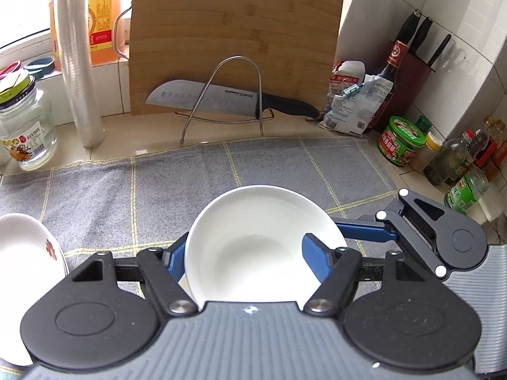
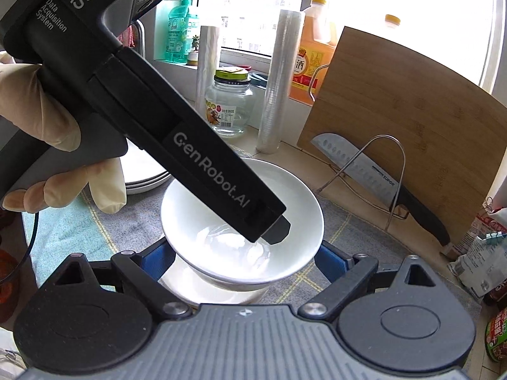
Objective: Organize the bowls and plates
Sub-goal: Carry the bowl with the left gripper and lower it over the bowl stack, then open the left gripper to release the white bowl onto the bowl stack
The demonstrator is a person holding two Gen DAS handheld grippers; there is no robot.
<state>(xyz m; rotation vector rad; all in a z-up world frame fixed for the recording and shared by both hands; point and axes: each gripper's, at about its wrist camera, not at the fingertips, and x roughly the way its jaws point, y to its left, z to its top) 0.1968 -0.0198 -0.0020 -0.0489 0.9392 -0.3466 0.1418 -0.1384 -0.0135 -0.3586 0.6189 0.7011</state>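
the left gripper clamps a plain white bowl by its rim, one blue pad inside and one outside, low in the frame over the grey checked cloth. the right gripper straddles the same bowl from beneath, fingers spread wide; whether they press it i cannot tell. a flowered plate sits lower left. beyond, a knife rests in a wire stand against the cutting board.

Patterned plate cut off left, knife block contents hidden
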